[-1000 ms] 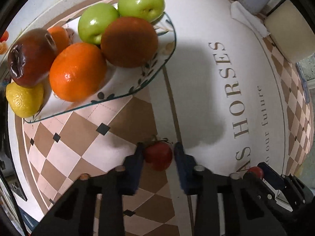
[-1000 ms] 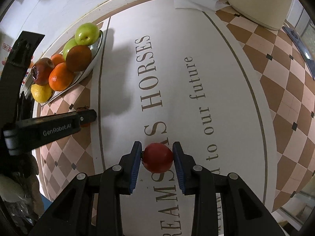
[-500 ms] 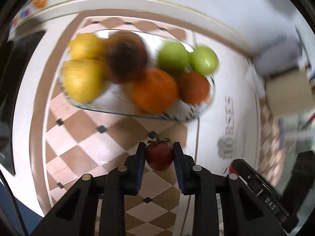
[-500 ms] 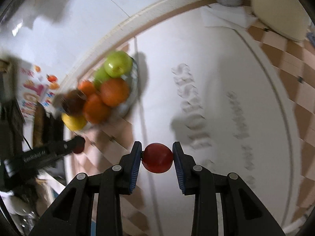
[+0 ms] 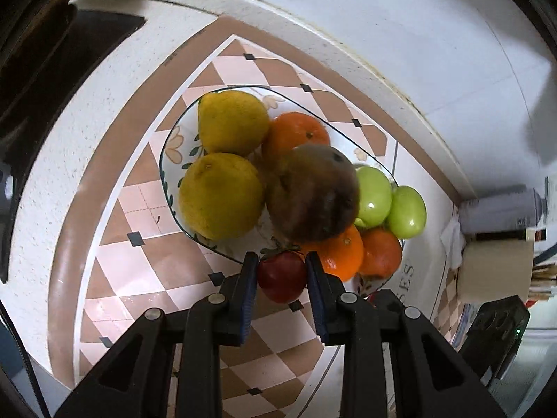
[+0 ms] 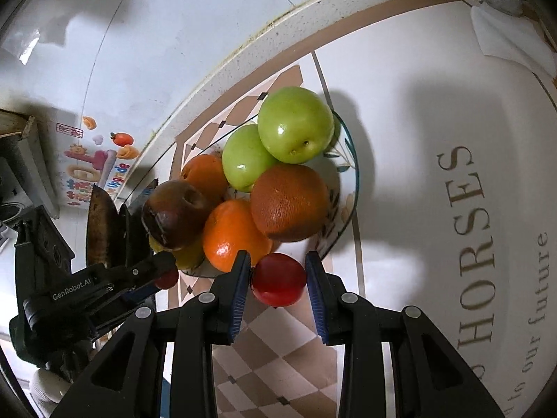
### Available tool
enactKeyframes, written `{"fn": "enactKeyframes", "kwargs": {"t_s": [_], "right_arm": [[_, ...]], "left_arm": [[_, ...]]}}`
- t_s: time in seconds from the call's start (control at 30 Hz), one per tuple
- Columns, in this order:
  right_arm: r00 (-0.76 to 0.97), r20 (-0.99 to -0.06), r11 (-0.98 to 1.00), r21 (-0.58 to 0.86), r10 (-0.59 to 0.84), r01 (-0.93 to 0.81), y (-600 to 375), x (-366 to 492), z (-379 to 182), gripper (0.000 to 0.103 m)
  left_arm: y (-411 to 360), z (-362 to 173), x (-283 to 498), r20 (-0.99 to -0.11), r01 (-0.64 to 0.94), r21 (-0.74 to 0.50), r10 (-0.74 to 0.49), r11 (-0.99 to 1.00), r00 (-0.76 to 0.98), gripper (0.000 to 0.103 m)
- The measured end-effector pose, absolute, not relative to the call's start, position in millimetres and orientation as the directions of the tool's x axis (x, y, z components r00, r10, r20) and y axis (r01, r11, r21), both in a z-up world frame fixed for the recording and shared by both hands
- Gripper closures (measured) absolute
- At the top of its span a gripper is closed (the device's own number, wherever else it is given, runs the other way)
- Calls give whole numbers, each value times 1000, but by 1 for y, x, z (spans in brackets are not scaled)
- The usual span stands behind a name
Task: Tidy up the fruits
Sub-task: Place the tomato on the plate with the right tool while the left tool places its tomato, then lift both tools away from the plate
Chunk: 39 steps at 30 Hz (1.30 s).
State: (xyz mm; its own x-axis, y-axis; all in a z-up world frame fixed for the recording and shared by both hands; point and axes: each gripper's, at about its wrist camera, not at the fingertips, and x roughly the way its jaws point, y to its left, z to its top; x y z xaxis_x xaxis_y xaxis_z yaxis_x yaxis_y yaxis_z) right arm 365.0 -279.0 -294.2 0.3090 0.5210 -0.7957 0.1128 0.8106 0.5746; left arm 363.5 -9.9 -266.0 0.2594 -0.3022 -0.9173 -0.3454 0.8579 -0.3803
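Observation:
A glass plate (image 5: 167, 160) with a leaf pattern holds two lemons (image 5: 219, 195), oranges (image 5: 296, 132), a dark brown bruised fruit (image 5: 313, 191) and two green apples (image 5: 374, 195). My left gripper (image 5: 281, 275) is shut on a small red tomato (image 5: 280, 277) with a green stalk, held just above the plate's near rim. My right gripper (image 6: 278, 280) is shut on another red tomato (image 6: 278, 278), just in front of the plate (image 6: 350, 174), by an orange (image 6: 229, 233). The left gripper (image 6: 153, 278) shows at the left in the right wrist view.
The plate sits on a checkered brown and white tablecloth (image 5: 139, 278) with printed lettering (image 6: 470, 244). A white wall (image 5: 383, 17) rises behind. A grey can (image 5: 501, 209), a beige box (image 5: 494, 268) and a white tissue (image 6: 504, 38) lie to the right.
Both grippers have moved up over the table toward the fruit plate, each still holding its tomato. The plate now sits close in front of both.

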Motion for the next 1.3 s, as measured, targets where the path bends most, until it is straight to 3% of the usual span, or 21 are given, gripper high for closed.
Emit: {"fn": "enactKeyframes", "kwargs": {"t_s": [0.2, 0.3, 0.4, 0.47, 0.6, 0.67, 0.83, 0.9, 1.3], "right_arm": [[315, -793, 812, 575, 522, 103, -273, 371, -299, 67], [308, -788, 805, 585, 534, 100, -273, 373, -301, 66], [310, -776, 790, 603, 549, 111, -278, 371, -302, 57], [316, -785, 801, 589, 534, 110, -280, 370, -297, 44], [315, -822, 847, 524, 474, 92, -286, 363, -284, 36], [308, -866, 897, 435, 393, 78, -286, 360, -276, 18], [315, -926, 976, 217, 206, 0, -271, 350, -252, 8], [323, -932, 986, 163, 163, -25, -263, 344, -244, 6], [456, -886, 996, 84, 82, -14, -238, 285, -163, 5]], "left_arm": [[-11, -275, 368, -913, -367, -397, -319, 841, 254, 77], [-12, -279, 369, -912, -377, -403, -332, 834, 241, 68], [-10, -282, 369, -915, -392, -399, -332, 829, 229, 62], [-8, -281, 368, -920, -399, -388, -324, 831, 220, 62], [-9, -270, 363, -944, -364, -316, -254, 876, 209, 61], [-11, -262, 358, -955, -327, -264, -200, 907, 217, 57], [-17, -241, 339, -968, -221, -72, -15, 973, 251, 15], [-16, -236, 332, -965, -206, -31, 24, 978, 260, 8], [-14, -181, 286, -923, -132, 3, 54, 991, 381, 8]]}}
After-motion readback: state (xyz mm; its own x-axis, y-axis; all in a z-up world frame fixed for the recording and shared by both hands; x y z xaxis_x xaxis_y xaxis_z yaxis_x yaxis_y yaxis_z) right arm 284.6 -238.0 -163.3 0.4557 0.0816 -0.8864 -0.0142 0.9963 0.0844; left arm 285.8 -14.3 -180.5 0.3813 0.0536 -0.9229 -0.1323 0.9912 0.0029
